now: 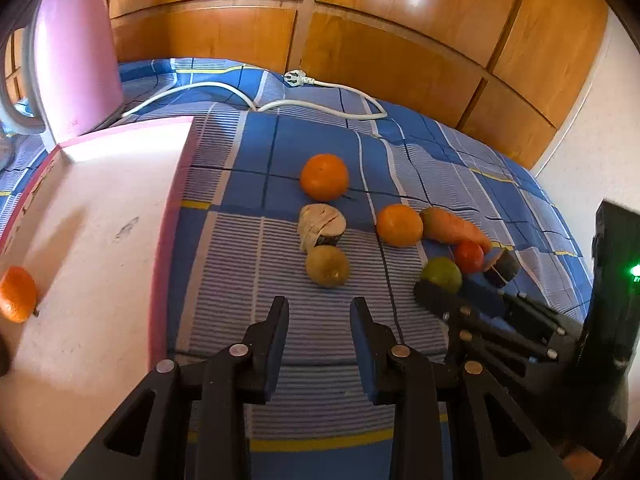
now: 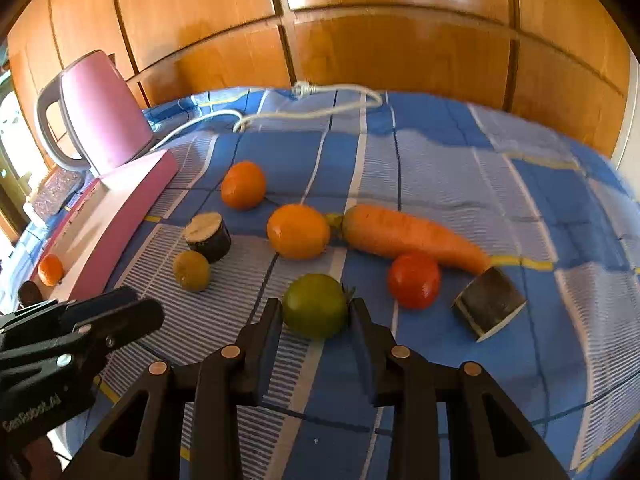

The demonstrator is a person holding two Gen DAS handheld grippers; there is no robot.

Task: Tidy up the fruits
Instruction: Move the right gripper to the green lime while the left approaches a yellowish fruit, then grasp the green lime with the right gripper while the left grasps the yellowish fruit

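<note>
On the blue checked cloth lie two oranges, a kiwi, a carrot, a red tomato and a green tomato. My right gripper has its fingertips against both sides of the green tomato, which rests on the cloth. My left gripper hovers just short of the kiwi, its jaws a narrow way apart with nothing between them. To its left, the pink tray holds one orange.
Two cut dark-skinned vegetable pieces lie among the fruit. A pink kettle stands behind the tray, with its white cord trailing across the back of the cloth. Wooden cupboard doors close off the far side.
</note>
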